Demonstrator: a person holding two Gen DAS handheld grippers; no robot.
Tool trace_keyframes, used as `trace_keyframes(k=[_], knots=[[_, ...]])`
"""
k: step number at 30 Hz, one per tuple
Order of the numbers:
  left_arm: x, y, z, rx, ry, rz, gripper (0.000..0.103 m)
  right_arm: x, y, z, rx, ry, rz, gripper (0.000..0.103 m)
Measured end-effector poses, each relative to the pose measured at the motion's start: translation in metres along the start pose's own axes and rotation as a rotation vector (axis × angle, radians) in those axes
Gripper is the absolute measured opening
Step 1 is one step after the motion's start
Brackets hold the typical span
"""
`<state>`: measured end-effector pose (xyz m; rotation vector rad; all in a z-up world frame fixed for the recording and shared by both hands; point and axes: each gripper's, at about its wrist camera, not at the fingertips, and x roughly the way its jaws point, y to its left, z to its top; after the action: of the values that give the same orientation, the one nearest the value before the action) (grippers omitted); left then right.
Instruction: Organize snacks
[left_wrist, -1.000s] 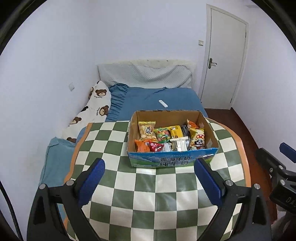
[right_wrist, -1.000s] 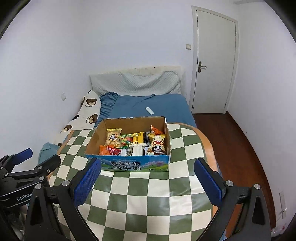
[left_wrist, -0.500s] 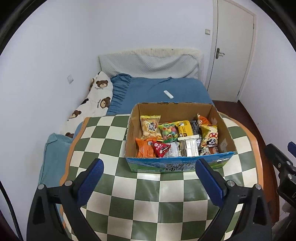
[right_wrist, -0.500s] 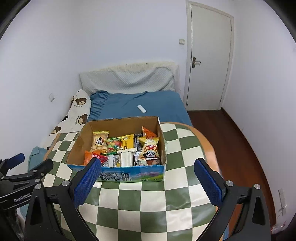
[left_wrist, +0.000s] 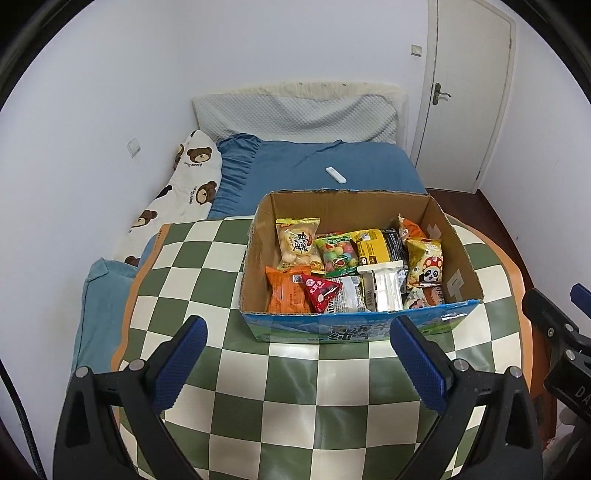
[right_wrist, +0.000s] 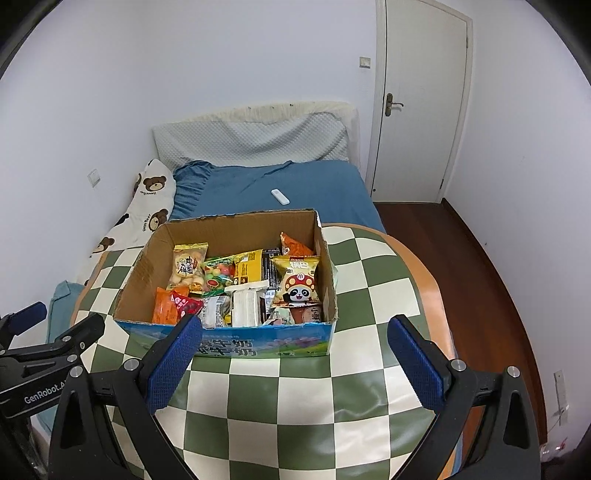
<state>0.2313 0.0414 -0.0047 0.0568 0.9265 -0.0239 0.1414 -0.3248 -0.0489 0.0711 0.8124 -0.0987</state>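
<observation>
The cardboard box (left_wrist: 360, 325) stands on the checkered worktop (left_wrist: 288, 402), packed with snack packets (left_wrist: 334, 254). The left claw (left_wrist: 295, 360) is spread apart, empty, above the worktop, just short of the box front. The right claw (right_wrist: 293, 358) is likewise spread apart and empty. A bed (right_wrist: 280, 184) lies beyond the worktop.
</observation>
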Motion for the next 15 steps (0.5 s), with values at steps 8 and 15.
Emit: trace_keyframes(k=[8, 15], knots=[[-0.0021, -0.0004, 0.0041, -0.015, -0.009, -0.008, 0.101, 0.0027, 0.0010, 0.0025, -0.001, -0.002, 0.003, 0.102], [-0.0047, -0.0006, 0.0055, -0.021, -0.006, -0.013, 0.101, 0.0021, 0.0017, 0.0021, -0.002, -0.003, -0.001, 0.102]])
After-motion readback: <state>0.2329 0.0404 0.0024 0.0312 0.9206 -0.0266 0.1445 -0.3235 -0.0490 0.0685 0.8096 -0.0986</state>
